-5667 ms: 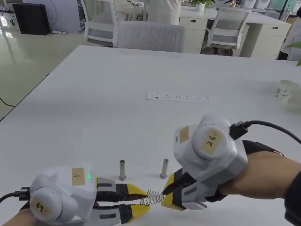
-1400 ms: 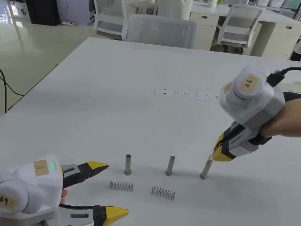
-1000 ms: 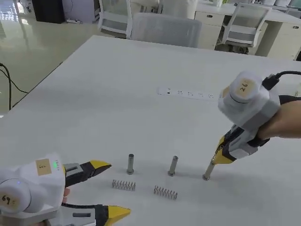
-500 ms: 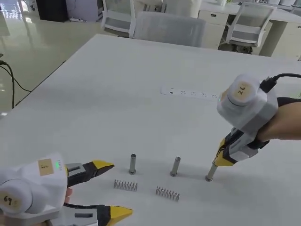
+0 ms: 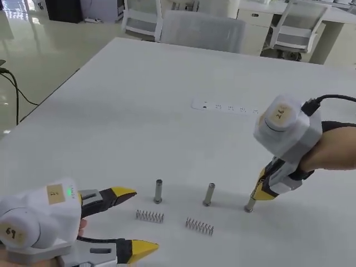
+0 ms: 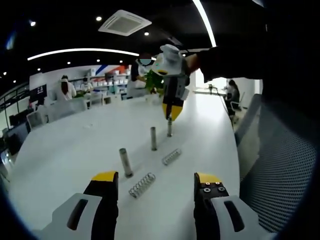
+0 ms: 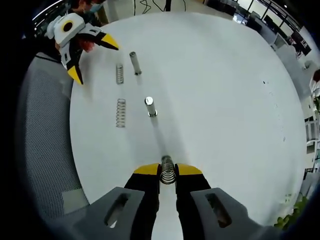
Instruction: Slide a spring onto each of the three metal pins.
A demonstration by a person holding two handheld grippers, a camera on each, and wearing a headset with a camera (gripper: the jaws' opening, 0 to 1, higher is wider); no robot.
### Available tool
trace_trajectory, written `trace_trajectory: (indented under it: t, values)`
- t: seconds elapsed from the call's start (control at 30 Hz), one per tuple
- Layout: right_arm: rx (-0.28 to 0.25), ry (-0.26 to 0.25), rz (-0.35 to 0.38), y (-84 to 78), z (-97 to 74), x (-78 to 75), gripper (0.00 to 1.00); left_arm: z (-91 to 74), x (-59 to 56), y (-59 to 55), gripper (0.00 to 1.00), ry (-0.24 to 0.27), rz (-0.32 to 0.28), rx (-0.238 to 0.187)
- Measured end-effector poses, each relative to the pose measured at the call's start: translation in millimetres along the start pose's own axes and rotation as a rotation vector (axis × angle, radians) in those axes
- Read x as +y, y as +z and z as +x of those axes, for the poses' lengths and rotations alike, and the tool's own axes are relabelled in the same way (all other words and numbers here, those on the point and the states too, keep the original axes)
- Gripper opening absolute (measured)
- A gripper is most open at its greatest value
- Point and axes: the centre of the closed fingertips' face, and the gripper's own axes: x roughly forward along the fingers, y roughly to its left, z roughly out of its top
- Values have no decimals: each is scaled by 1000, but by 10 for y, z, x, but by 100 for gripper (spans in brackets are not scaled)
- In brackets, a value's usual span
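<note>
The head view is looking forward and down from well above the surface (image 5: 139, 111), with the pins (image 5: 209, 194) low in the frame. The left gripper view is sitting low, close to the surface, facing along their row toward the right tongs (image 6: 170, 114) at upper centre. The right gripper view is looking steeply down the same row from its other end, catching the left tongs (image 7: 96, 63) at upper left. All three are sharing the pins and two loose springs (image 5: 149, 216).

We see a white surface (image 5: 139, 111) with a white power strip (image 5: 225, 107) lying flat toward its far side. Beyond its far edge stands a grey mesh-backed chair (image 5: 203, 30), with a white-framed chair (image 5: 295, 25) further right. A black cable (image 5: 16, 92) trails over the glossy floor (image 5: 39, 50) at left.
</note>
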Motion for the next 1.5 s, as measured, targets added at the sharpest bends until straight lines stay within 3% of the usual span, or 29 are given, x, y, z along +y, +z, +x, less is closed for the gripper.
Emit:
trace_trajectory:
  t: [0.67,1.17,1.5]
  values:
    - [31,-11,-21,-25,291,13,9,-11,-4,16,55,4,5,1]
    - [30,-22,-24,-50,371,15,10,-20,-5,11,54,9,3,-1]
    - [6,-39,-24,-29,308,1,19,-19,-4,15,54,7,6,-2]
